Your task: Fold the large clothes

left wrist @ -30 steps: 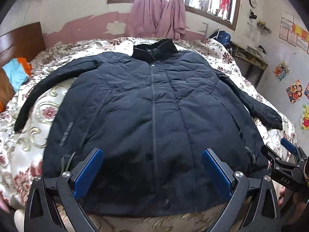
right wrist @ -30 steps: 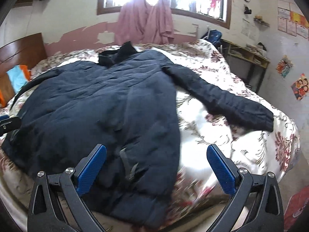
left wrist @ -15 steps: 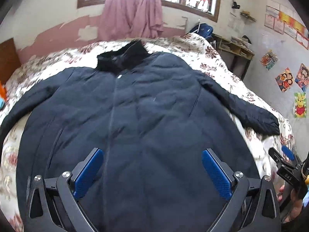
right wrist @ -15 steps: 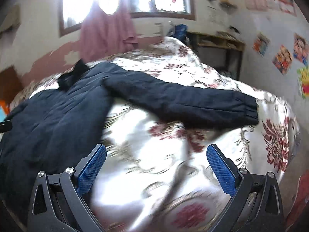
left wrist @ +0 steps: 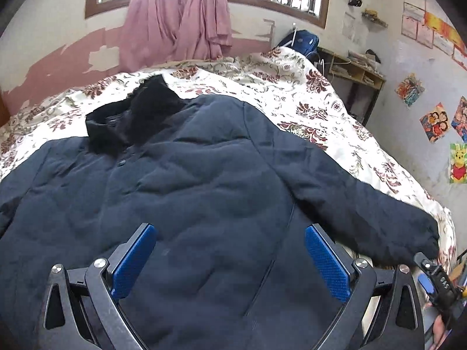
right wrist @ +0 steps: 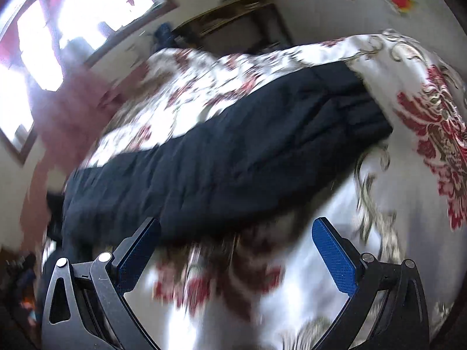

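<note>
A large dark navy padded coat lies face up and spread flat on the flowered bedspread, black collar at the far end. Its right sleeve stretches out toward the bed's right edge. My left gripper is open and empty, just above the coat's body. My right gripper is open and empty, tilted, close over the bedspread beside that sleeve; this view is blurred. The right gripper also shows in the left wrist view, near the sleeve's cuff.
A pink curtain hangs under the window at the far wall. A blue bag and a wooden shelf unit stand to the right of the bed. Posters hang on the right wall.
Both grippers have moved right and forward. The left one now hovers over the coat's right half. The right one has swung and tilted toward the right sleeve. Both stay open.
</note>
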The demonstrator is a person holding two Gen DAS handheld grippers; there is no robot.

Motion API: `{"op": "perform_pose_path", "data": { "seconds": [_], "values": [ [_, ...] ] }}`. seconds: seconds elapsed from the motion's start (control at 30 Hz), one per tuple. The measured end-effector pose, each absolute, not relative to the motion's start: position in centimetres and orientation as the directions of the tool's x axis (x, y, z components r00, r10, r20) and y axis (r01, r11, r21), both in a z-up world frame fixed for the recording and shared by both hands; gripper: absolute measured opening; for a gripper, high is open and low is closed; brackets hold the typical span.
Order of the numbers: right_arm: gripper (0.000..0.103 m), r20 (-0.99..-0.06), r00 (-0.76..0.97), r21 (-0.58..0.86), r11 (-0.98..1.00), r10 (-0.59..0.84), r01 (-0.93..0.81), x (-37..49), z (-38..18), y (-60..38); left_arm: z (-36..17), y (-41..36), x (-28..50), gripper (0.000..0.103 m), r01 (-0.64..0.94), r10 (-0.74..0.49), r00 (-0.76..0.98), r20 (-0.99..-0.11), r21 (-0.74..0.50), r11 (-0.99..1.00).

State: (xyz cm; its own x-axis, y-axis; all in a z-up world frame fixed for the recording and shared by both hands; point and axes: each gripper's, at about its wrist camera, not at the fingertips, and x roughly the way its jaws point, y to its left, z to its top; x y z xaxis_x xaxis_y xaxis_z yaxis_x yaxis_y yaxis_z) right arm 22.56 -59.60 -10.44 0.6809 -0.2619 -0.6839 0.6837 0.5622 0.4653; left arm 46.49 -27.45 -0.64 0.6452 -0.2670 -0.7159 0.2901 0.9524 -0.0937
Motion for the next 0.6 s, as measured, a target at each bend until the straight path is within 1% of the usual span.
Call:
{"op": "perform_pose_path", "data": {
  "seconds": [0.1, 0.17, 0.2, 0.23, 0.27, 0.3, 0.33, 0.37, 0.4, 0.43, 0.47, 0.5, 0.6],
  "values": [
    [0.102, -0.683, 0.673, 0.514, 0.468, -0.283, 0.719, 23.4, -11.6, -61.4, -1.2, -29.2, 48.6, 0.103, 0.297, -0.275, 0.631, -0.725, -0.101, 0.95],
    [0.101, -0.666, 0.69, 0.564, 0.415, -0.284, 0.714, 23.6, -12.6, -62.2, -1.8, -30.7, 50.0, 0.103, 0.309, -0.272, 0.624, -0.733, -0.089, 0.947],
    [0.097, -0.658, 0.696, 0.584, 0.389, -0.288, 0.713, 23.5, -13.2, -62.5, -2.2, -31.3, 50.6, 0.103, 0.309, -0.264, 0.618, -0.74, -0.08, 0.948],
    [0.085, -0.647, 0.703, 0.603, 0.365, -0.296, 0.709, 23.2, -13.6, -62.7, -2.5, -31.8, 51.1, 0.103, 0.306, -0.255, 0.613, -0.747, -0.073, 0.949],
    [0.076, -0.636, 0.708, 0.621, 0.341, -0.306, 0.706, 22.8, -14.1, -63.0, -3.0, -32.2, 51.6, 0.103, 0.305, -0.245, 0.605, -0.758, -0.064, 0.95],
    [0.063, -0.633, 0.708, 0.63, 0.323, -0.312, 0.706, 22.9, -14.4, -63.2, -3.8, -32.8, 52.2, 0.103, 0.304, -0.232, 0.594, -0.77, -0.052, 0.951],
    [0.053, -0.626, 0.712, 0.642, 0.307, -0.319, 0.702, 22.8, -14.8, -63.5, -4.2, -33.1, 52.4, 0.103, 0.304, -0.224, 0.589, -0.777, -0.044, 0.952],
    [0.046, -0.612, 0.719, 0.658, 0.292, -0.329, 0.694, 22.8, -15.2, -63.7, -4.8, -33.5, 52.8, 0.103, 0.303, -0.21, 0.582, -0.785, -0.03, 0.952],
    [0.029, -0.599, 0.726, 0.672, 0.28, -0.339, 0.685, 22.7, -15.5, -63.9, -5.5, -33.8, 53.0, 0.103, 0.301, -0.19, 0.57, -0.799, -0.011, 0.953],
    [0.023, -0.59, 0.732, 0.684, 0.27, -0.341, 0.678, 22.6, -15.8, -64.0, -6.2, -34.1, 53.3, 0.103, 0.298, -0.171, 0.556, -0.814, 0.003, 0.954],
    [0.021, -0.577, 0.74, 0.699, 0.261, -0.346, 0.666, 22.7, -16.0, -64.1, -6.8, -34.2, 53.6, 0.103, 0.295, -0.159, 0.544, -0.824, 0.01, 0.956],
    [0.015, -0.565, 0.746, 0.707, 0.258, -0.353, 0.658, 23.0, -16.1, -64.2, -7.1, -34.1, 53.7, 0.103, 0.292, -0.164, 0.539, -0.826, 0.001, 0.956],
    [0.008, -0.525, 0.763, 0.717, 0.286, -0.377, 0.635, 23.3, -15.7, -64.1, -7.0, -33.7, 53.7, 0.103, 0.296, -0.191, 0.53, -0.826, -0.031, 0.955]
  ]
}}
